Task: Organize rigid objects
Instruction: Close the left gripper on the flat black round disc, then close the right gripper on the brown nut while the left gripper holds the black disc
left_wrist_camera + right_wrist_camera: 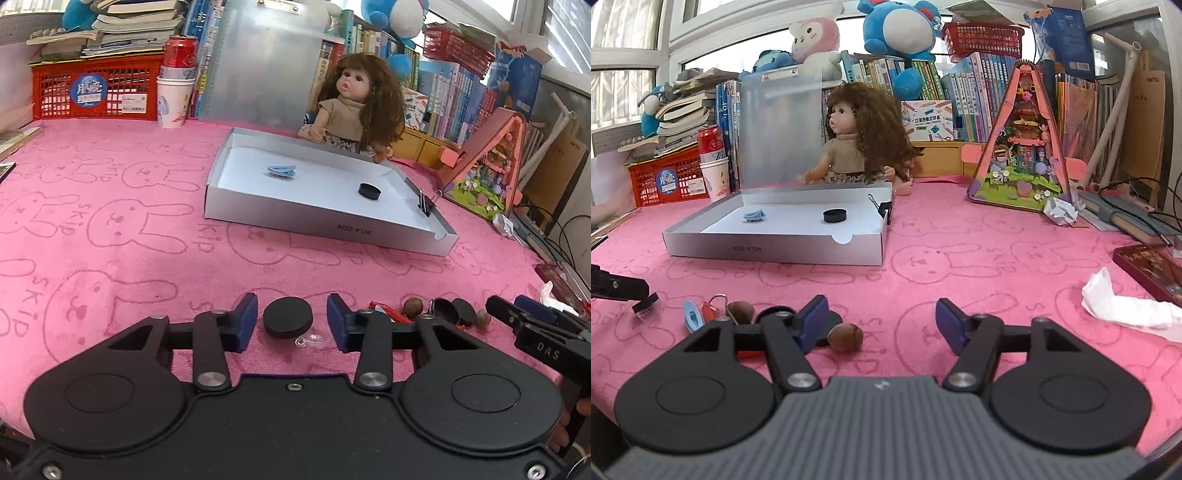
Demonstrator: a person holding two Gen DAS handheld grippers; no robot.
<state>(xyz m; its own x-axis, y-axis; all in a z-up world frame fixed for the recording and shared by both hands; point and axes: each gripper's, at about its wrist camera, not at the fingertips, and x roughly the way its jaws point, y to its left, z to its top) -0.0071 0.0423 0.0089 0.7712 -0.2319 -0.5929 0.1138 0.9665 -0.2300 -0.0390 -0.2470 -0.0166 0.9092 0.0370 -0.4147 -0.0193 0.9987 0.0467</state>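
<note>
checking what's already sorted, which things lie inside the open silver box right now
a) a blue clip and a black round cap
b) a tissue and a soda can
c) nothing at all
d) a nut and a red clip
a: inside the silver box, a blue clip lies left and a black round cap right, while the nuts stay on the pink cloth.

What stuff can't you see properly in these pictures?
- Red thing, right wrist view: mostly behind the right hand-held gripper.
- Black lids, left wrist view: partly behind the left hand-held gripper.
- Box label, both views: upside down, too small.
- Book spines: too small.
</note>
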